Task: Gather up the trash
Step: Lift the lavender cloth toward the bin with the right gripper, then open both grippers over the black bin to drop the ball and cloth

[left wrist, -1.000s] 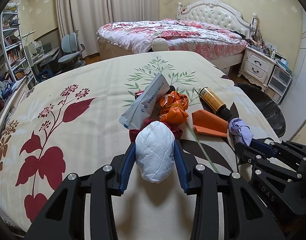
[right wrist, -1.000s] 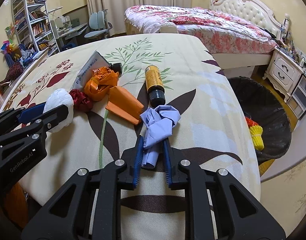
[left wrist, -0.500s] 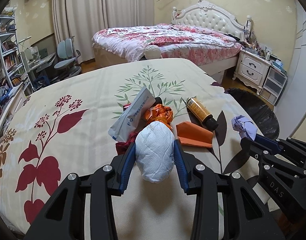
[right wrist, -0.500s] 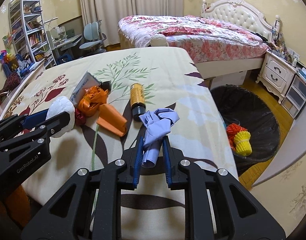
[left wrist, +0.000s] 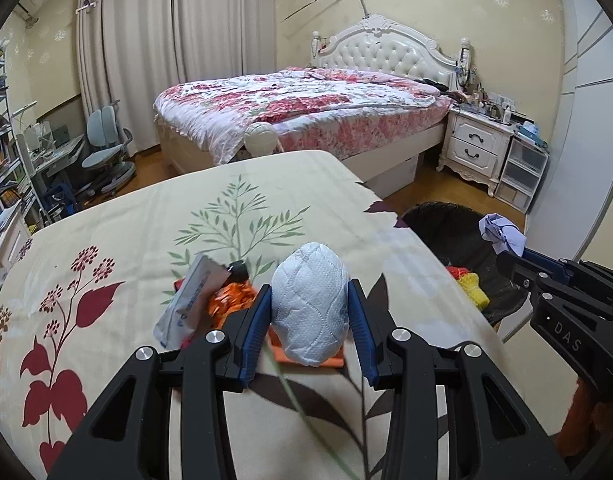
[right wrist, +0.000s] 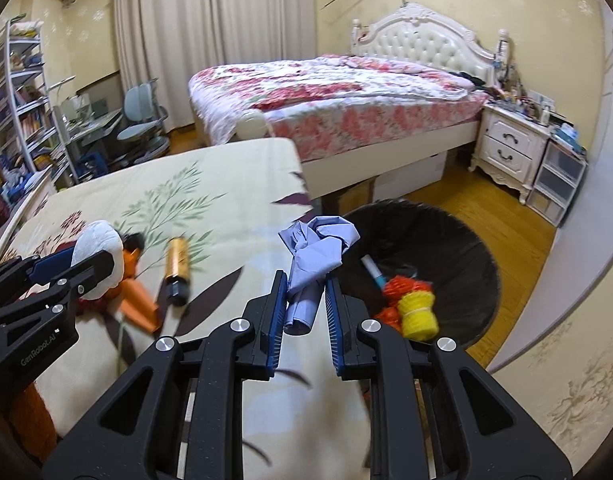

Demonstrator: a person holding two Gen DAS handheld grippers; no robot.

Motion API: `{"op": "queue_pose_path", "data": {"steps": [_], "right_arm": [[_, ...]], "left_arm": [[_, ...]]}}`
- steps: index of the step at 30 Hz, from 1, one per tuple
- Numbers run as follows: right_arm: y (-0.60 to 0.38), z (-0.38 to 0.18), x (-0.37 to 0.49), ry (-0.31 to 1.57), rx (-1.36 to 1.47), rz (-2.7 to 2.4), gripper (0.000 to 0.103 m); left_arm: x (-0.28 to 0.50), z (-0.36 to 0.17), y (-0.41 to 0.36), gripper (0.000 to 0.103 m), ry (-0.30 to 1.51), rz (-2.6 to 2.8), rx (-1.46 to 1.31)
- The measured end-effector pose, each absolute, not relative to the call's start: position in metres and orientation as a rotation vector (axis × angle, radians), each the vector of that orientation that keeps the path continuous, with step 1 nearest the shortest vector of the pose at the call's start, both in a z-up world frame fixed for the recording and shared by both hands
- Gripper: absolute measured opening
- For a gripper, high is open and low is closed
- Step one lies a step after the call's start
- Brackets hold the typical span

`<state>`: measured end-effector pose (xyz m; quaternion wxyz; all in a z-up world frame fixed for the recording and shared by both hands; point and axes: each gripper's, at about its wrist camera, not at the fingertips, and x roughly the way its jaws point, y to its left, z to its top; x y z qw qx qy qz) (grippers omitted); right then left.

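Observation:
My left gripper [left wrist: 309,300] is shut on a white quilted paper wad [left wrist: 308,308], held above the bed cover. My right gripper [right wrist: 305,288] is shut on a crumpled lavender paper [right wrist: 316,248], held up near the bed's right edge, by the black trash bin [right wrist: 466,248]. The bin holds orange and yellow net trash [right wrist: 416,310] and a pen. On the cover lie a brown bottle [right wrist: 177,266], an orange paper [right wrist: 140,308], an orange wrapper [left wrist: 230,300] and a white pouch [left wrist: 190,304]. The right gripper also shows in the left wrist view [left wrist: 510,258].
The floral bed cover [left wrist: 126,240] ends at the right, where the bin [left wrist: 438,220] stands on the wood floor. A second bed [right wrist: 346,92] and a white nightstand [right wrist: 514,148] are behind. A desk, chairs and shelves stand at the left.
Both grippers have risen and moved right toward the bin, each still holding its trash. The lavender paper now hangs near the bin's rim.

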<state>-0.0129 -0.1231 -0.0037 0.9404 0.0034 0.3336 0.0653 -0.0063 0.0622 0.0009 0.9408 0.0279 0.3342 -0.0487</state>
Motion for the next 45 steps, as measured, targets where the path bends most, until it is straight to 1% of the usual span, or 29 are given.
{"op": "queue_pose_path", "data": {"steps": [8, 19, 27, 38, 40, 41, 43, 44, 45], "right_arm": [[-0.167, -0.002, 0.013, 0.654, 0.034, 0.041, 0.019], [-0.208, -0.026, 0.049, 0.687, 0.08, -0.03, 0.019], [-0.226, -0.039, 0.072, 0.706, 0.103, -0.061, 0.019], [-0.241, -0.052, 0.089, 0.736, 0.141, -0.079, 0.019], [-0.243, -0.053, 0.091, 0.738, 0.143, -0.084, 0.021], [-0.244, -0.054, 0.091, 0.737, 0.146, -0.088, 0.028], [-0.246, -0.053, 0.09, 0.726, 0.146, -0.103, 0.037], [-0.247, -0.053, 0.09, 0.723, 0.144, -0.109, 0.039], [-0.247, -0.053, 0.089, 0.72, 0.139, -0.114, 0.039]], "left_arm": [[0.033, 0.004, 0.011, 0.04, 0.669, -0.168, 0.075], [0.086, -0.013, -0.047, 0.04, 0.704, -0.214, 0.12], [0.116, -0.032, -0.073, 0.04, 0.74, -0.216, 0.154], [0.136, -0.045, -0.096, 0.041, 0.768, -0.222, 0.177], [0.138, -0.047, -0.099, 0.041, 0.772, -0.229, 0.185], [0.139, -0.047, -0.099, 0.044, 0.771, -0.228, 0.187], [0.139, -0.049, -0.099, 0.048, 0.776, -0.226, 0.186], [0.139, -0.049, -0.098, 0.053, 0.777, -0.224, 0.184], [0.139, -0.049, -0.099, 0.061, 0.777, -0.221, 0.184]]}}
